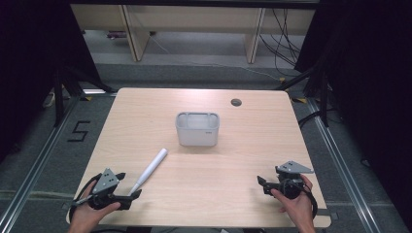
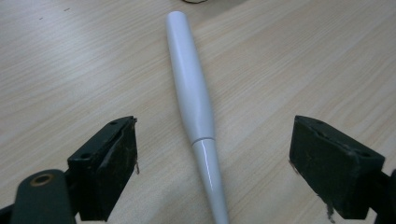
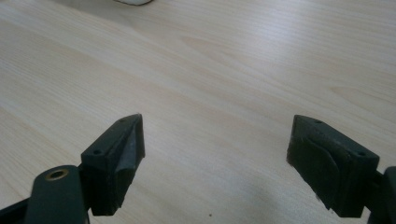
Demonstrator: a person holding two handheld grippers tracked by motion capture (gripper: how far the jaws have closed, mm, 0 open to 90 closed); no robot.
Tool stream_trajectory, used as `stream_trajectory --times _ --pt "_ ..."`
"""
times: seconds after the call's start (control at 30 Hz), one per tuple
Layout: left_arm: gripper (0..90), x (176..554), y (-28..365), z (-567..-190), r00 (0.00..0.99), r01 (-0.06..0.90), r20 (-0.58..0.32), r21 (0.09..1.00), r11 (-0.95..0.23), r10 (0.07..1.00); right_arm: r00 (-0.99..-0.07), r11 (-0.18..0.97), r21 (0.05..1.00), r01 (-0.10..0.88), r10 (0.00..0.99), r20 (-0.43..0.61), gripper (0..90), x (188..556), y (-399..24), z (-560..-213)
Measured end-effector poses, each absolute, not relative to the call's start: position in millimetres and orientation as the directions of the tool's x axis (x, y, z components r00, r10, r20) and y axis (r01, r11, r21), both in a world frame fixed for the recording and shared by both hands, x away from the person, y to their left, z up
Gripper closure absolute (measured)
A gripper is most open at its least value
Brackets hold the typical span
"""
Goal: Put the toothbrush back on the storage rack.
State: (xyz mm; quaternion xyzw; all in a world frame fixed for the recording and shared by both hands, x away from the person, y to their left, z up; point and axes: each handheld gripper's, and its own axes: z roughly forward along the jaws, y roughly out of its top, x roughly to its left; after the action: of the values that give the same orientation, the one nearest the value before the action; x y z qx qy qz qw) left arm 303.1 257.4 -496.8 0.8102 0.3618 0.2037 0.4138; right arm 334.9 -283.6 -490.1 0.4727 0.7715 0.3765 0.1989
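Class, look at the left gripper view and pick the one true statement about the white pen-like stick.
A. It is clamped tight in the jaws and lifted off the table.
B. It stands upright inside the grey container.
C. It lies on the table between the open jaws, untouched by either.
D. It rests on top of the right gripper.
C: the white stick lies flat on the table, with the left gripper open around it and a clear gap to each jaw.

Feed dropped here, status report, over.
Left hand-held gripper open, astride white pen, not touching. Right hand-held gripper open, empty. Grey bin beyond; nothing blocking.
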Motion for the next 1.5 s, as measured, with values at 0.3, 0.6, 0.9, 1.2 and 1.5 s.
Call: stream_trajectory --times 0.3,0.6,0.9,1.2,1.5 --pt "15.1 305 259 -496 0.67 0.4 0.06 0.811 -0.428 0.74 -0.481 0.293 0.759 0.582 0.876 0.03 20.0 335 -283 -490" --pt "15.6 303 257 -497 0.658 0.423 0.025 0.815 -0.397 0.752 -0.476 0.292 0.763 0.577 0.879 0.024 20.3 335 -284 -490" --pt "34.9 300 255 -497 0.681 0.422 0.005 0.815 -0.398 0.733 -0.481 0.289 0.76 0.582 0.876 0.036 20.4 335 -283 -490" --pt "78.4 297 254 -496 0.706 0.397 -0.008 0.833 -0.386 0.708 -0.482 0.288 0.76 0.583 0.875 0.038 20.8 335 -284 -490" --pt "89.7 302 247 -500 0.716 0.417 -0.004 0.804 -0.423 0.699 -0.483 0.288 0.759 0.584 0.875 0.04 21.3 336 -283 -490"
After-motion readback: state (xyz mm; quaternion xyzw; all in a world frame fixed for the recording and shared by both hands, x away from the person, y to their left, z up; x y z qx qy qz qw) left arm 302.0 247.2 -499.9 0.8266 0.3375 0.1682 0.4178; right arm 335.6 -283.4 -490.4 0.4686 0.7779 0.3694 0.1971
